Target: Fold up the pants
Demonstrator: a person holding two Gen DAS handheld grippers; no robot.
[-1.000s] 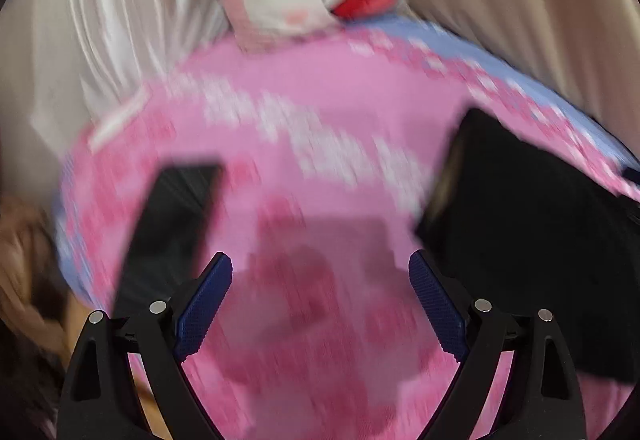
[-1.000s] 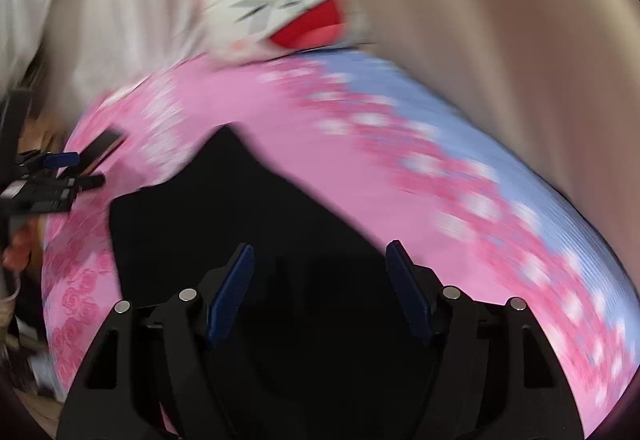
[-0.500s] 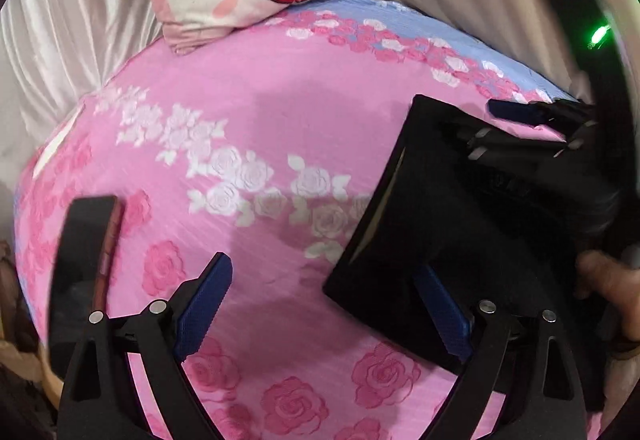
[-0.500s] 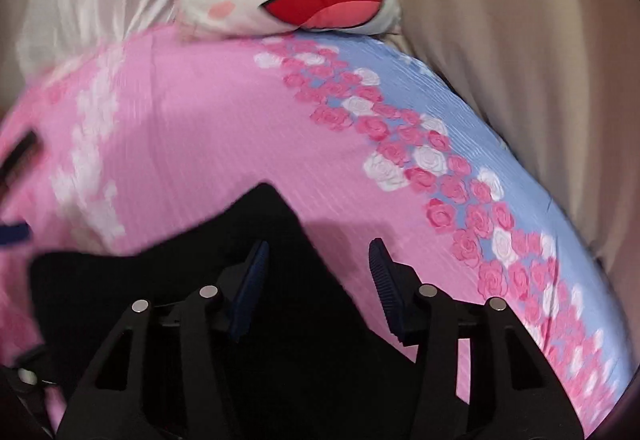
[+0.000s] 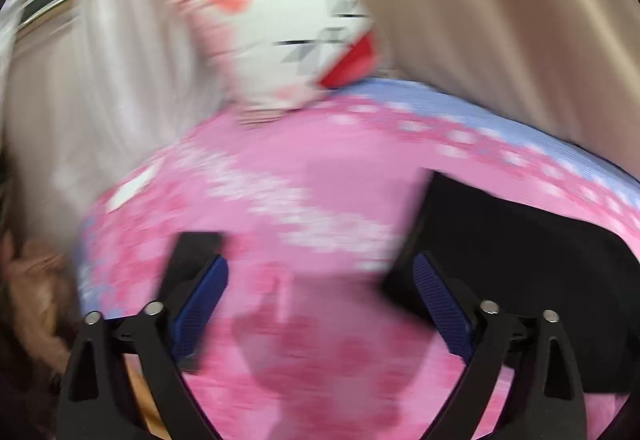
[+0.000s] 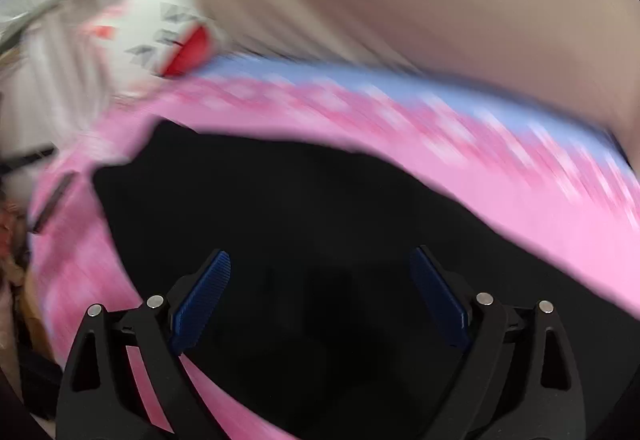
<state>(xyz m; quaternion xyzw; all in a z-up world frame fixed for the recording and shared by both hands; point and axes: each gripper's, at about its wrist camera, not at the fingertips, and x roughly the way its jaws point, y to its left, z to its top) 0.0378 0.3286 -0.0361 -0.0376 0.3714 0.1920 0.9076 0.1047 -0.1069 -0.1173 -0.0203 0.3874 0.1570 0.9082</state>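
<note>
The black pants (image 6: 312, 240) lie folded on the pink rose-print bedspread (image 6: 500, 199). In the right wrist view they fill the middle and lower frame. My right gripper (image 6: 320, 292) is open and empty above them. In the left wrist view the pants (image 5: 520, 260) lie at the right. My left gripper (image 5: 320, 300) is open and empty over the bedspread (image 5: 280, 199), to the left of the pants. Both views are blurred by motion.
A white and pink cartoon-face pillow (image 5: 296, 43) sits at the head of the bed; it also shows in the right wrist view (image 6: 160, 31). Beige curtain (image 5: 500, 19) hangs at the right, white curtain (image 5: 100, 79) at the left. A dark flat object (image 5: 192, 252) lies near the bed's left edge.
Both grippers have pulled back and up from the pants. The right gripper's jaws stand wider than half a second ago. The left view has swung left; the right gripper is out of it.
</note>
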